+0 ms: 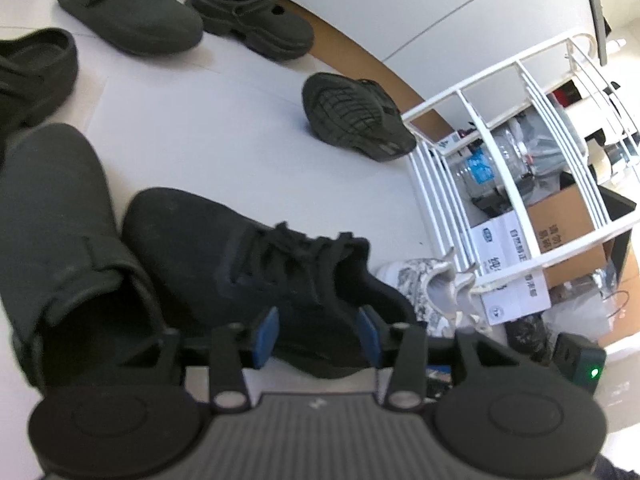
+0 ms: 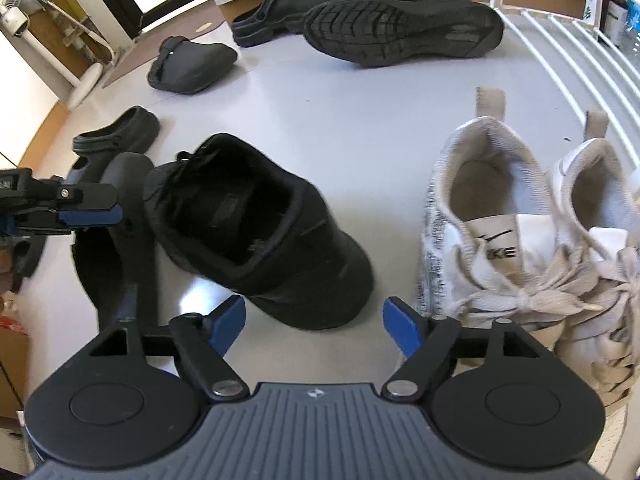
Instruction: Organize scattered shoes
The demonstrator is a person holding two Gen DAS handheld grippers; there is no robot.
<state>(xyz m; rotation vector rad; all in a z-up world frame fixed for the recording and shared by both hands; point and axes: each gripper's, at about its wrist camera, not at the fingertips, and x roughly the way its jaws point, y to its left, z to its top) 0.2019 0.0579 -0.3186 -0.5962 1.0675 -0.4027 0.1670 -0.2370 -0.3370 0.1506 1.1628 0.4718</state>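
Shoes lie scattered on the pale floor (image 1: 240, 120). Left wrist view: the left gripper (image 1: 318, 334) is spread wide over the black sneaker's (image 1: 240, 248) heel, a black clog (image 1: 56, 216) just beside it. Right wrist view: the right gripper (image 2: 314, 322) gapes empty, near that sneaker (image 2: 272, 236); white sneakers (image 2: 520, 240) sit paired by the white rack (image 2: 568, 40).

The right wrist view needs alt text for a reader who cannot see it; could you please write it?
The open right gripper hovers near a black lace-up sneaker on a pale floor. White sneakers sit right; black clogs lie scattered beyond.
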